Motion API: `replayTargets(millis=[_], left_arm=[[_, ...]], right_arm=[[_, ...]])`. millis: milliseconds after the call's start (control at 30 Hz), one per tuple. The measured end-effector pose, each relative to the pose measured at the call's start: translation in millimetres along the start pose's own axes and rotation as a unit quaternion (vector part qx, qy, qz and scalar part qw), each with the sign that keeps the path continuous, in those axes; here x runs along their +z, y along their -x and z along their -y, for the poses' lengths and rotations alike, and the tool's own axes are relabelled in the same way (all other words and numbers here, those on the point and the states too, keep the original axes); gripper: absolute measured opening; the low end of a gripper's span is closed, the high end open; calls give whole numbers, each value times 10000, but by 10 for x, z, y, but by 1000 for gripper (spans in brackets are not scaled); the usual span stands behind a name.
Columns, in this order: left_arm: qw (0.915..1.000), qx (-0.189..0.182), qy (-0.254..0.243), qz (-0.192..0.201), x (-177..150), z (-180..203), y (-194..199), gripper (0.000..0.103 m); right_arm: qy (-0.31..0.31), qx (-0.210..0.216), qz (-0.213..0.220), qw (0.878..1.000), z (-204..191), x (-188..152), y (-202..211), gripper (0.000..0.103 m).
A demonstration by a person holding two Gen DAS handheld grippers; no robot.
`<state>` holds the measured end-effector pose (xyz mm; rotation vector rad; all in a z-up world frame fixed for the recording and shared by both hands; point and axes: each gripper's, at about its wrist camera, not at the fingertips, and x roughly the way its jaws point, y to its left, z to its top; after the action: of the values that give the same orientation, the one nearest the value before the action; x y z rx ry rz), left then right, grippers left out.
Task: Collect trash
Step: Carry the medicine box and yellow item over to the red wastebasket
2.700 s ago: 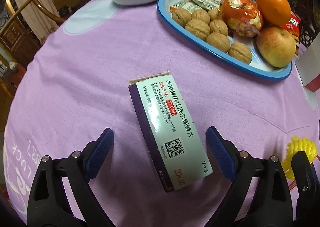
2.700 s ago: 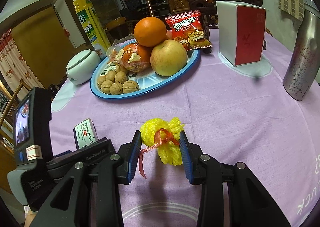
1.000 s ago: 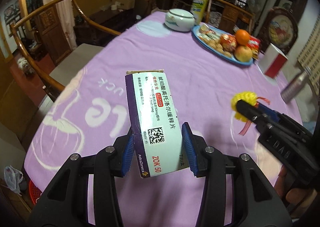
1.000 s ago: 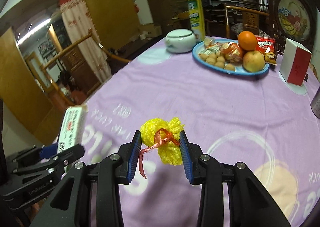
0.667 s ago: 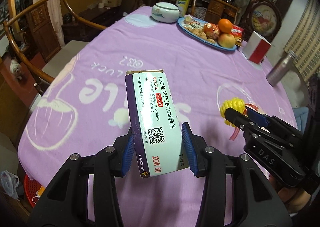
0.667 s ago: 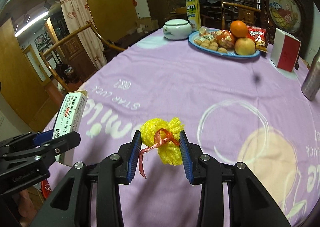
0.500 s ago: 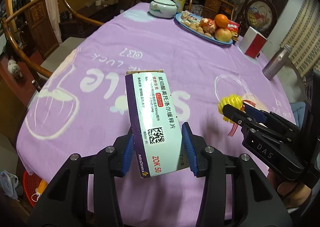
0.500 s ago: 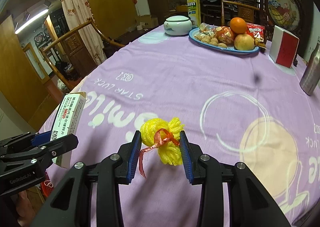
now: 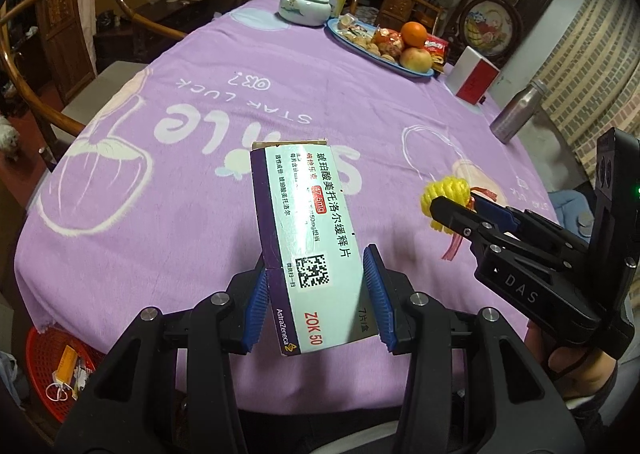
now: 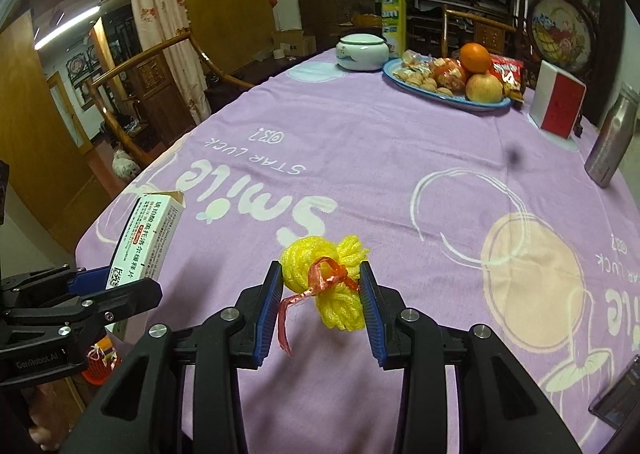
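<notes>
The left gripper is clamping the lower end of a white-and-purple cardboard medicine box, which is sticking up and forward from between the blue pads. The right gripper is squeezing a yellow foam-net bundle tied with red ribbon. Both are hovering over the near edge of the purple printed tablecloth. Only the left wrist view is showing a red plastic basket on the floor below that edge. A blue fruit plate is sitting far across the open cloth.
</notes>
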<state>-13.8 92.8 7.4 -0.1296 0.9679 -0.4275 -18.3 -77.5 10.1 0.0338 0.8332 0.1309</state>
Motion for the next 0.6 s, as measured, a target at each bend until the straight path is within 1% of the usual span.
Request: replayTargets(millis=[100,233,333,400,500,567,600], left_arm=[[9999,-50,120,76,-52,-118,116,45],[9990,-174,387,107,-247,-411,356,45],[9978,-167,632,86,-469,-690,543,45],[9965,-123,828,82,-626,-880,663,45],[9924,202,1195,192,-935,-1237,916,45],[9870,509,1492,299,-1138,-1485,1070,45],[9847,599,1605,330,-1204,-1577,1121,45]], right_arm=[[165,163,-5,9997,-148,11,41,38],[507,754,-172,9957,-542,11,92,38],[876,1093,-325,9896,-889,-15,105,38],[1174,1326,-451,9831,-1176,-54,99,38],[1565,1578,-633,9729,-1598,-131,72,38],[1832,1742,-745,9647,-1903,-192,38,38],[1964,1851,-818,9594,-2078,-233,19,38]])
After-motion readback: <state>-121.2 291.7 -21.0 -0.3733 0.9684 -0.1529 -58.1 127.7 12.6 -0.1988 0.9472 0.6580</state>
